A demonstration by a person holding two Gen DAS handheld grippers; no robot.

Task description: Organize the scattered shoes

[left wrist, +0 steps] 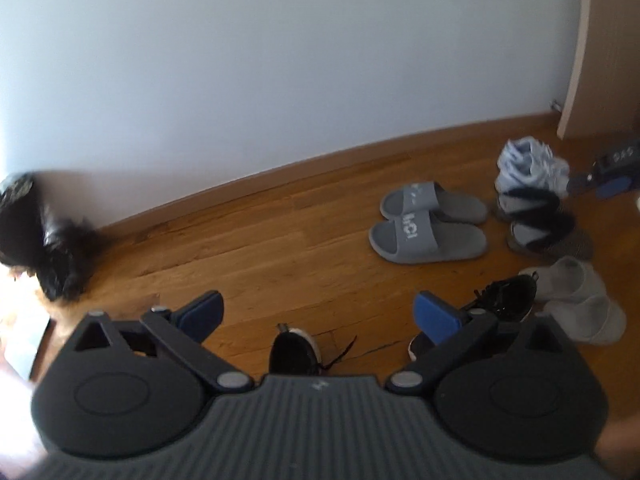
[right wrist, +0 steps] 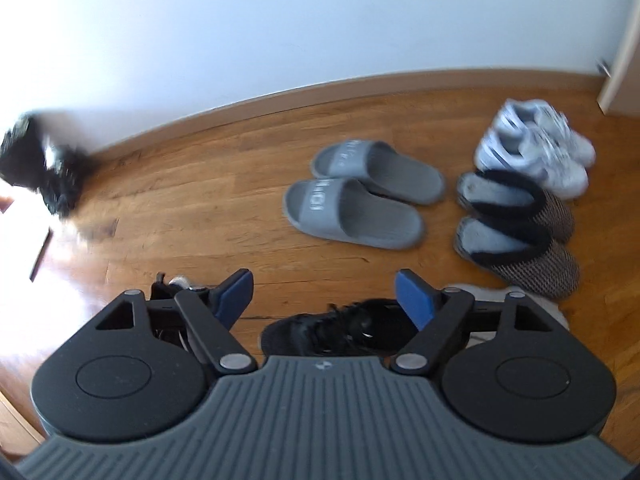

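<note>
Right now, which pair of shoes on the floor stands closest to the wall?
The white sneakers. They sit beyond the fur-trimmed slippers, nearest the baseboard, while the grey slides and the black sneaker lie farther out.

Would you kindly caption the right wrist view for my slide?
Open right gripper above a black sneaker, facing paired grey slides, fur-trimmed slippers and white sneakers.

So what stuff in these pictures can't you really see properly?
- Black fluffy thing by the wall: smeared by blur in both views, so I cannot tell what it is.
- Black sneaker, right wrist view: its back half is hidden behind the right tongs.
- Other black sneaker, left wrist view: mostly covered by the gripper body.
- White sneakers, left wrist view: blurred, and the furry slippers stand in front of them.
</note>
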